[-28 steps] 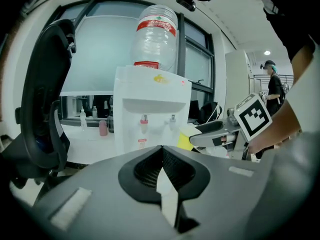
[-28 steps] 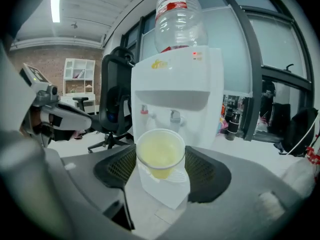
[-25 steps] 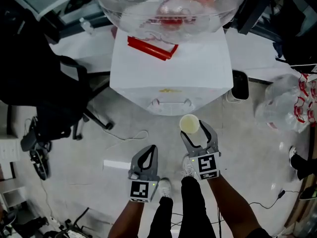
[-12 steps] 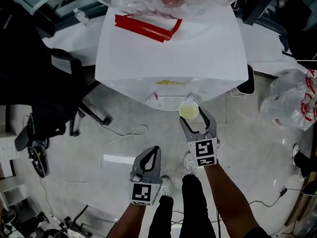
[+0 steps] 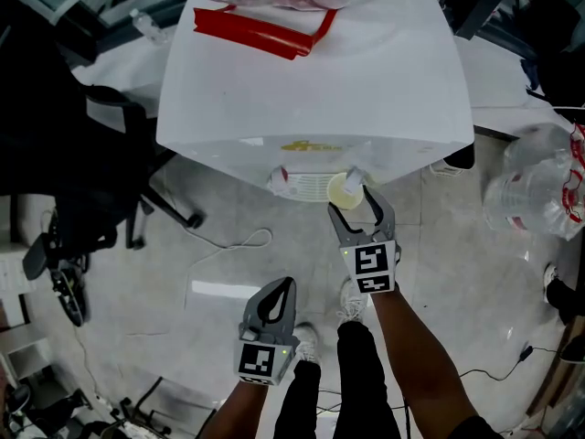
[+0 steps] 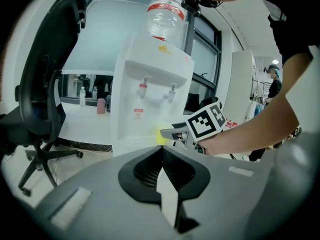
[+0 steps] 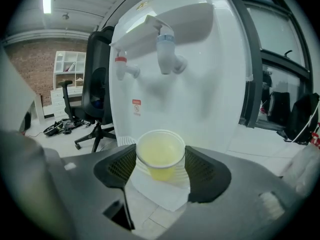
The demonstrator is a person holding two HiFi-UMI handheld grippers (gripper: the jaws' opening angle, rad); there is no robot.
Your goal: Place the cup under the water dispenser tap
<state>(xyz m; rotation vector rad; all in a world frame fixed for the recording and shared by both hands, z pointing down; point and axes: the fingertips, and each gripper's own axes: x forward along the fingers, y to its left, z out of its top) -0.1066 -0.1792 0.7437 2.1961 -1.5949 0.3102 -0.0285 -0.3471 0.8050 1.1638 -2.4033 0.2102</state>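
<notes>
Two hand-held grippers show in the head view, and only the right gripper [image 5: 352,201] carries anything: its black ribbed jaws stand wide and press on either side of a small pale-yellow translucent plastic cup [image 7: 159,156], which sits upright with its open mouth up. That cup is at the front of the tall white water dispenser [image 5: 311,80], in the recess beneath the taps. In the right gripper view the blue-topped tap [image 7: 165,51] hangs above the cup and a little behind it, with the red-topped tap [image 7: 122,66] off to the left. The round ribbed white drip tray [image 6: 132,141] lies under and just behind the cup; whether the cup's base touches the tray cannot be told. The left gripper [image 5: 285,286] is held lower in the head view, to the left and well apart from the dispenser, its jaws closed together with nothing between them. A clear water bottle [image 6: 165,14] with a red label stands on top of the dispenser, and a red strip [image 5: 265,30] lies across its top. A black office chair [image 5: 119,154] stands to the left on the grey tiled floor [image 5: 475,273], and a crumpled clear plastic bag [image 5: 539,190] sits to the right.
</notes>
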